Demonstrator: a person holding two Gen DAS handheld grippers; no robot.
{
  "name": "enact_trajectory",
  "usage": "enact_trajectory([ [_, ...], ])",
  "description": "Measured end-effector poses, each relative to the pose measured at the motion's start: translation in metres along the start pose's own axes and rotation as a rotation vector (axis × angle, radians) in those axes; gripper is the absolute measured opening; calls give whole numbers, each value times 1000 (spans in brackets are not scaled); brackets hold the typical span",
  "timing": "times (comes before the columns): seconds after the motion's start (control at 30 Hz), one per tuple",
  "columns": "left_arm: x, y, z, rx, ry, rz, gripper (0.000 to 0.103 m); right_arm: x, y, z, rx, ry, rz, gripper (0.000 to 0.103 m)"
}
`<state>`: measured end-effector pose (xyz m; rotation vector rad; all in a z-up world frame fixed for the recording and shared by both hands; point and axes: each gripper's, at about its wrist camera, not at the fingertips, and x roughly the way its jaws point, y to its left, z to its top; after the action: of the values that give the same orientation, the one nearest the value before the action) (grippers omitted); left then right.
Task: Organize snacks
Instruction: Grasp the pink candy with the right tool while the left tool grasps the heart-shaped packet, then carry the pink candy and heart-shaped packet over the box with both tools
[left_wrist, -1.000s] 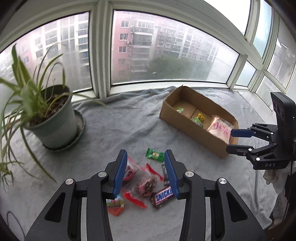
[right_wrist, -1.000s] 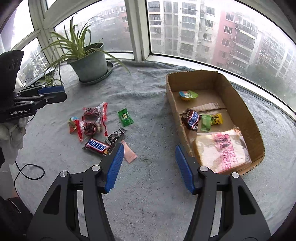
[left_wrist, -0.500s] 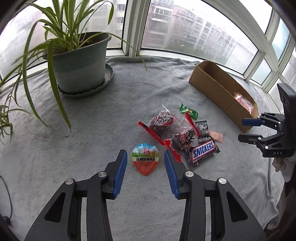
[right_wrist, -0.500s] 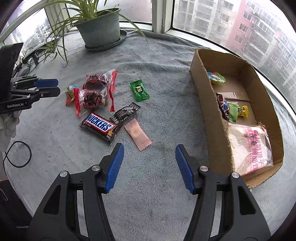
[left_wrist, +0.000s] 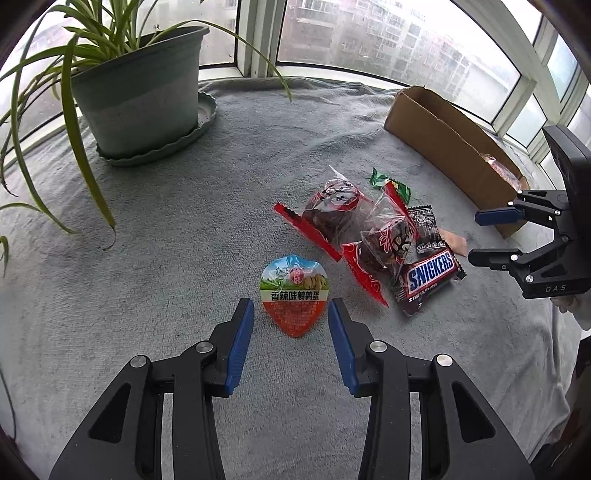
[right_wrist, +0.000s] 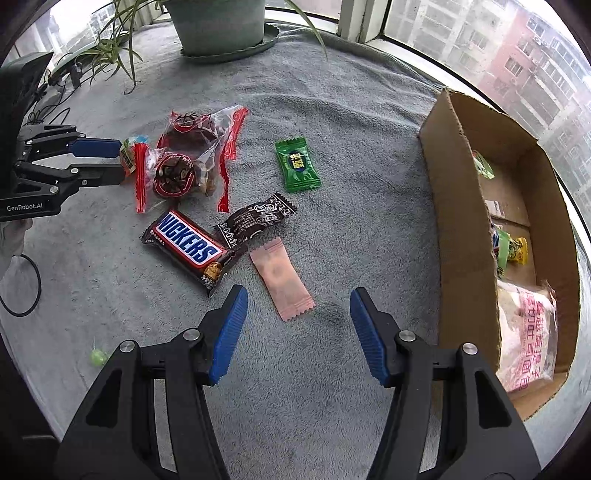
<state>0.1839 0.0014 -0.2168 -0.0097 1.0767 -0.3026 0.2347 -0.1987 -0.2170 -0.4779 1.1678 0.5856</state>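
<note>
The left wrist view shows the left gripper (left_wrist: 291, 325) with its blue-padded fingers spread apart, empty, either side of a heart-shaped sealed snack cup with a green, white and orange printed lid (left_wrist: 294, 296) lying flat on the grey fleece blanket (left_wrist: 166, 229); only this view shows that lid fully, since the right wrist view catches just its edge behind the left gripper's fingertips; the right wrist view alone looks into the brown cardboard box (right_wrist: 458, 206) at far right, where a pink bread bag (right_wrist: 526, 332) and small sweets lie; there the right gripper (right_wrist: 295, 314) is open wide, empty, near a pale pink sachet (right_wrist: 282, 278); beside it lie a brown Snickers bar (right_wrist: 186, 247), a dark wrapped sweet (right_wrist: 256, 219) and a green wrapped sweet (right_wrist: 296, 166).
</note>
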Motion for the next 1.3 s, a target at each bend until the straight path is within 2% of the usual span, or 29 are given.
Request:
enact_trajectory([
  [0.07, 1, -1, 0, 8, 2, 8, 40, 2, 2, 4, -15, 7, 1, 60],
  [0.17, 4, -1, 1, 18, 6, 12, 40, 8, 4, 10, -33, 25, 6, 50],
  [0.43, 10, -4, 2, 37, 16, 17, 40, 15, 10, 18, -68, 47, 13, 48],
  [0.6, 13, -7, 5, 47, 13, 20, 40, 15, 16, 20, -79, 54, 36, 30],
  [0.8, 15, -12, 5, 76, -1, 41, 40, 14, 19, 20, -76, 56, 50, 21],
  [0.87, 15, -12, 5, 79, -8, 49, 35, 14, 19, 17, -73, 55, 49, 21],
  [1.3, 5, -10, 2, 57, -26, 32, 30, -9, 4, 12, -14, -9, 56, 20],
])
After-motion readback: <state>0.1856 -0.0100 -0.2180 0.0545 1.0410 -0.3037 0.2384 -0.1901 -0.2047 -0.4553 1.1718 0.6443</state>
